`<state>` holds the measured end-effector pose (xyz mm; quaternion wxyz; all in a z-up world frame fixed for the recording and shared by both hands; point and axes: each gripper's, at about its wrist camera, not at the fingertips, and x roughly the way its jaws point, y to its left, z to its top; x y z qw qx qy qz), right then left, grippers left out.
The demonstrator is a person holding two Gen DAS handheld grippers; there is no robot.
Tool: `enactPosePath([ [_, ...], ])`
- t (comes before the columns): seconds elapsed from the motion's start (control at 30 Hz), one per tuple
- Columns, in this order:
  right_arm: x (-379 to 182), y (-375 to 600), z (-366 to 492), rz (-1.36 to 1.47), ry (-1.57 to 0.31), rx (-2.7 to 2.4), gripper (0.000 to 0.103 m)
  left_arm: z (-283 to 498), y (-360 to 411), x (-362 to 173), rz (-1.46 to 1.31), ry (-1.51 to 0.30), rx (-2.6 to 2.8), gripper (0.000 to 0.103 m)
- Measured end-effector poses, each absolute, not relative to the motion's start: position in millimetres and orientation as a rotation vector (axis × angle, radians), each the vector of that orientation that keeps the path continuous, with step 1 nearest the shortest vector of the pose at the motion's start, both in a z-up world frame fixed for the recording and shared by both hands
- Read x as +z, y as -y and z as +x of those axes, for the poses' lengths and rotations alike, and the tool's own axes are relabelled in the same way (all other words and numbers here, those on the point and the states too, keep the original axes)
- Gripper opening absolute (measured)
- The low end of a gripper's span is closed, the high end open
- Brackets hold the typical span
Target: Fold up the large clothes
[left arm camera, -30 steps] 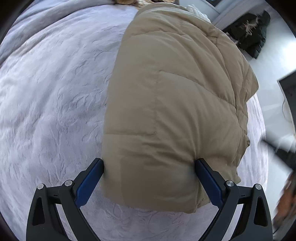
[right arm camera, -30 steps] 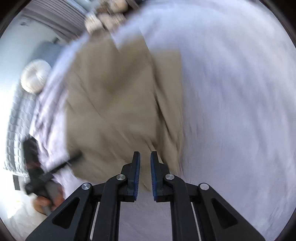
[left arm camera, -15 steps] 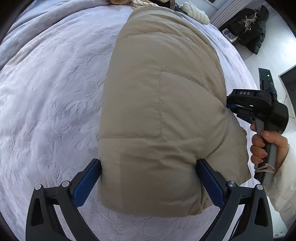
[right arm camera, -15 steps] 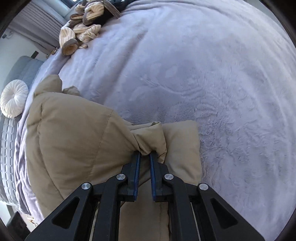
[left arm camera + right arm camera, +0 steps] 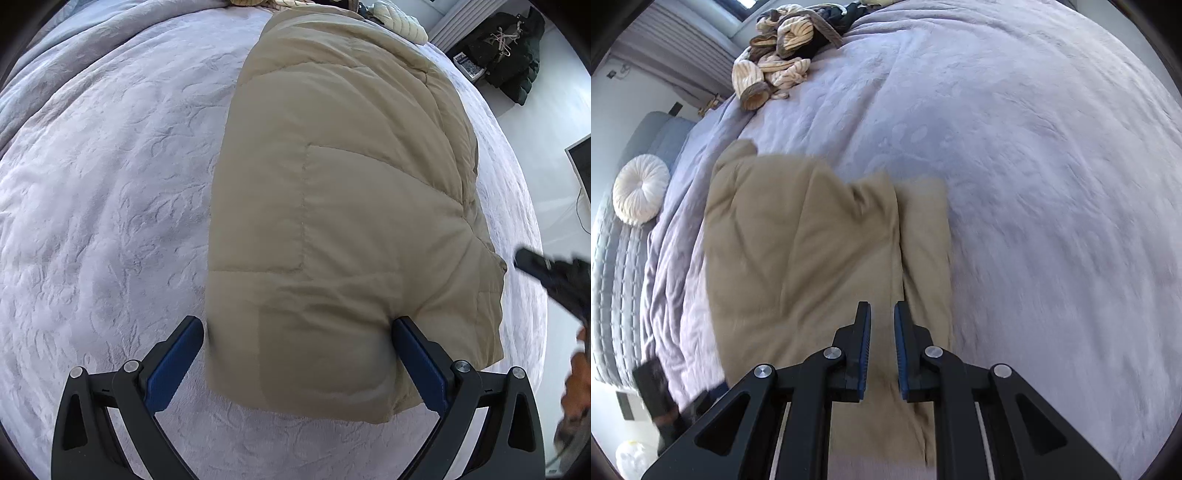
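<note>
Tan padded coat point(image 5: 343, 229) lies folded into a long bundle on the bed point(image 5: 110, 184), near its right edge, its near end towards the foot. Left gripper point(image 5: 297, 354) stands wide, straddling that near end without pinching it. Right gripper point(image 5: 882, 347) hangs over the coat, its narrow jaws opening, nothing between them. Lengthwise folding looks done; a crosswise fold probably remains.
</note>
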<state>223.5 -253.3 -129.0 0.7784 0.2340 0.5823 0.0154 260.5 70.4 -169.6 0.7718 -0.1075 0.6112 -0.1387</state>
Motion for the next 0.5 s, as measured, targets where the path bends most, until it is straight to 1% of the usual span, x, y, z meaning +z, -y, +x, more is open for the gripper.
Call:
enactPosePath([
  [0.1, -119.5, 246.3, 188.9, 0.493, -1.280, 0.030, 0.014, 254.0, -72.1, -165.0, -0.233, -1.327, -0.296, 0.102],
  [0.5, -118.8, 232.9, 143.5, 0.540, -1.326, 0.010, 0.014, 241.0, -74.1, -143.5, -0.193, -1.341, -0.285, 0.102],
])
